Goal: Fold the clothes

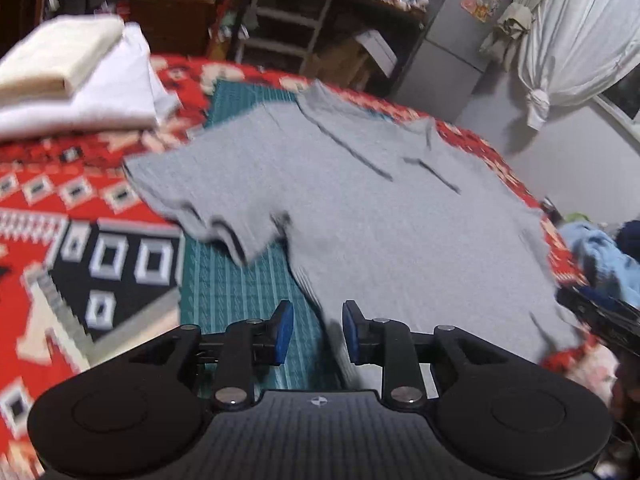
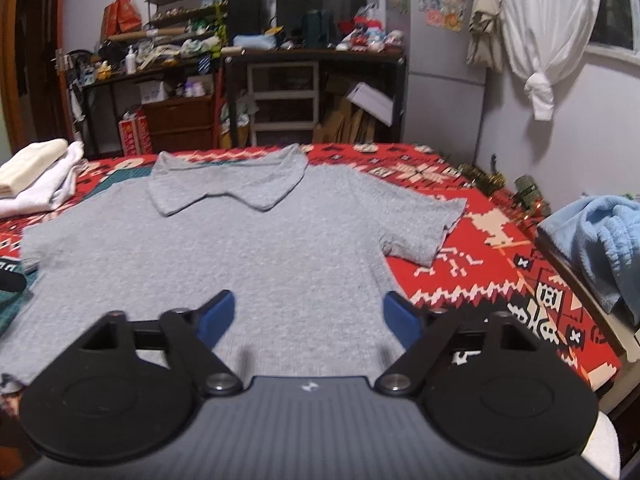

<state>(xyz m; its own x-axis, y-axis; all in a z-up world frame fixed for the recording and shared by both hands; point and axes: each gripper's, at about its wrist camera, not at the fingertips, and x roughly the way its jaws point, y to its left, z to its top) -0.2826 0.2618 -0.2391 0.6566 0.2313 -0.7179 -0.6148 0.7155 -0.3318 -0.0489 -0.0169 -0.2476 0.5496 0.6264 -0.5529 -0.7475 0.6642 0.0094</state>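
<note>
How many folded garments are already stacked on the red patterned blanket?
2. A cream folded garment lies on top of a white folded garment, stacked beside the spread grey knit collared shirt. More may lie beyond the frame's left edge.

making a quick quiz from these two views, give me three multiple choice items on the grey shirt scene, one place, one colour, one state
1. Where is the pile of folded clothes relative to the grey shirt in the right wrist view?
A. far left
B. far right
C. on top of it

2. What colour is the towel at the right edge?
A. green
B. light blue
C. yellow

3. How is the right tool?
A. shut on a sleeve
B. shut on the collar
C. open, gripping nothing

A: the pile sits beyond the shirt's left sleeve.
B: the fabric is pale blue.
C: blue pads stand wide apart.
</note>
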